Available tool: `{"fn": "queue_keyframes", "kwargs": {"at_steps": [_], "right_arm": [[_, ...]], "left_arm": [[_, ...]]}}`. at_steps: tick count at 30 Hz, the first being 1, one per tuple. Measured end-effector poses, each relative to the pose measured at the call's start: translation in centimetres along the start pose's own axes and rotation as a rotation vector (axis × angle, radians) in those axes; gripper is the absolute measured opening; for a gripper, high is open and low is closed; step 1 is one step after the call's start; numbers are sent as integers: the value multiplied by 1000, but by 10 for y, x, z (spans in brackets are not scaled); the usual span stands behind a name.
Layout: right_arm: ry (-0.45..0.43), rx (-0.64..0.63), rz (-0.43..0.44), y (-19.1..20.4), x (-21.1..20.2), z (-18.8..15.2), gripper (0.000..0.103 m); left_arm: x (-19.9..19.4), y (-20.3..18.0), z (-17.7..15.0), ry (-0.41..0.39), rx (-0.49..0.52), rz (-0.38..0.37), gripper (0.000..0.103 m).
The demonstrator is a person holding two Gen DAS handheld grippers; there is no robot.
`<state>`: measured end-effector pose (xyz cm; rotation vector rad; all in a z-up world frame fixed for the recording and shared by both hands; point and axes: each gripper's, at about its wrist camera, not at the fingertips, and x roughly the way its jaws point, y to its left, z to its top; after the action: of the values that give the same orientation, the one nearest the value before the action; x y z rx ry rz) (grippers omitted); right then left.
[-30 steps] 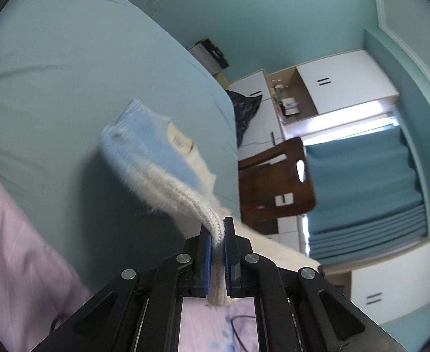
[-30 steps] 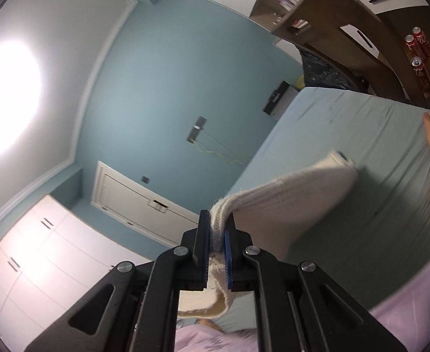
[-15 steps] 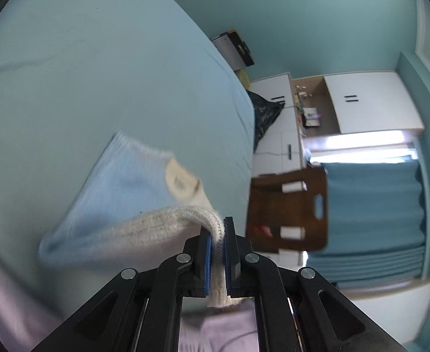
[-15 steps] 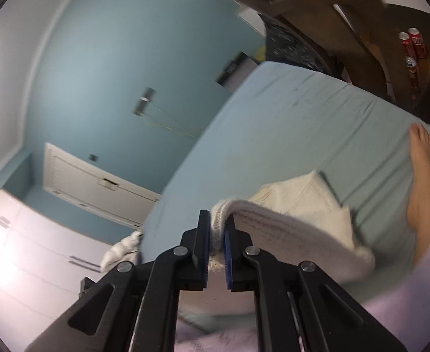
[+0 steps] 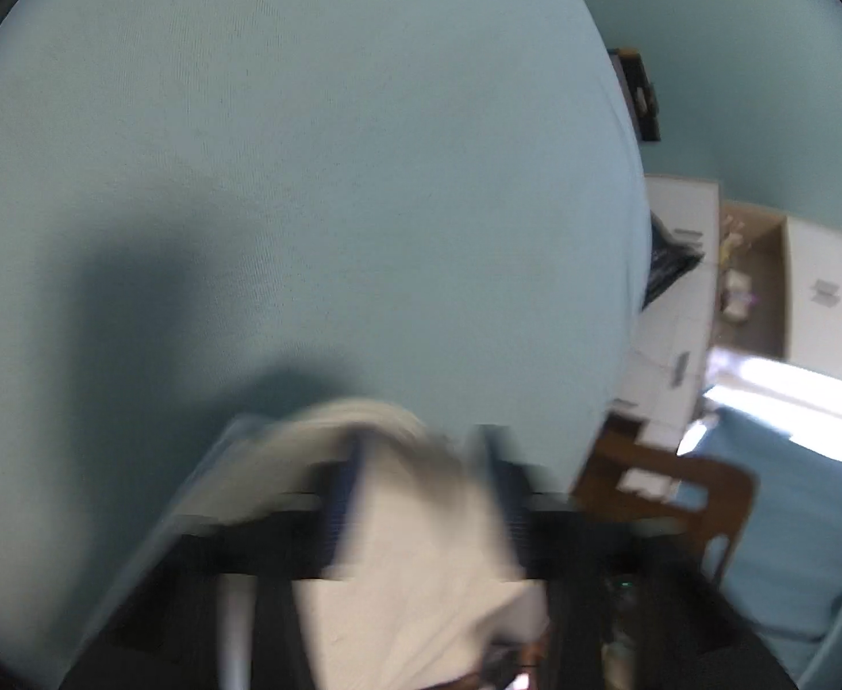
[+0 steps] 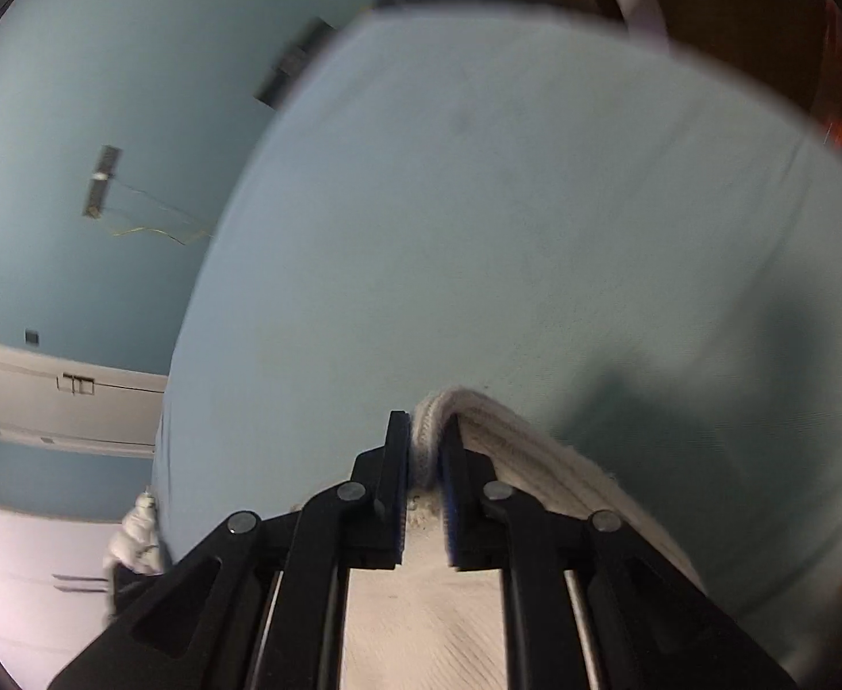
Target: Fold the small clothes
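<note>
A small cream knit garment (image 6: 535, 460) with a light blue part lies on the teal bed sheet (image 6: 535, 201). My right gripper (image 6: 425, 460) is shut on its ribbed edge, low over the bed. In the blurred left wrist view, my left gripper (image 5: 423, 460) has its jaws spread wide, with the cream garment (image 5: 421, 546) lying loose between and under them on the sheet (image 5: 306, 172).
A wooden chair (image 5: 679, 494) stands beside the bed at the right. White cabinets (image 5: 823, 287) and a teal curtain (image 5: 794, 546) are behind it. A white door (image 6: 47, 402) and the teal wall (image 6: 76, 115) are to the left of the bed.
Both grippers have come down with the garment onto the bed. My left gripper has opened and let go of the edge. My right gripper still holds it.
</note>
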<state>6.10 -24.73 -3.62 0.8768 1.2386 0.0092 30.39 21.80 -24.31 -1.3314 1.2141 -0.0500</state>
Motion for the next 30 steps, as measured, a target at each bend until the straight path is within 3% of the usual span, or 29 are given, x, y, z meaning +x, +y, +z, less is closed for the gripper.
{"fn": "queue_keyframes", "kwargs": {"at_steps": [1,3,4,5,7,8,13,16,21,22,23,24,25,28,29,30], "right_arm": [[58,52,2,-12,20,8,14],[73,103,14,-27,34,18,22],[43,86,5,-29,32,23,34],[-1,36,-26,-27,24,27,43],[-49,-64,-80,-18,8,27,71],[-64,-133,-109,-12,-2,25,79],[12,-347,-226,-19,-10,2,82],[113,-371,-300,-41,9,-17,82],[161,-405,-275,-42,37,-26,82],[154,-438,-287,-36,42,-29,77],[145,-489,-300,-29,47,-34,47],[147,-548,-311,-21,53,-41,26],[151,-592,-350,-15,58,-46,14],[43,-657,-362,-3,42,-57,7],[-21,-655,-337,1,26,-57,7],[-83,-636,-295,3,6,-55,7]], "left_arm": [[-2,-2,-2,-51,8,-54,102],[-8,-9,-8,-91,48,-89,103],[-8,-17,-12,-80,92,-84,103],[-9,-23,-15,-70,120,-48,103],[-5,-35,-24,-70,191,46,103],[-5,-40,-33,-71,251,108,103],[15,-28,-79,-25,504,340,103],[29,-6,-91,6,501,406,103],[49,13,-94,-23,473,444,103],[50,12,-95,-38,478,454,103],[55,8,-94,-54,483,462,103],[57,5,-98,-87,503,483,103],[61,-2,-96,-110,520,504,103],[66,-12,-103,-226,649,644,103],[69,-14,-107,-285,700,720,103],[72,-11,-108,-302,728,747,103]]}}
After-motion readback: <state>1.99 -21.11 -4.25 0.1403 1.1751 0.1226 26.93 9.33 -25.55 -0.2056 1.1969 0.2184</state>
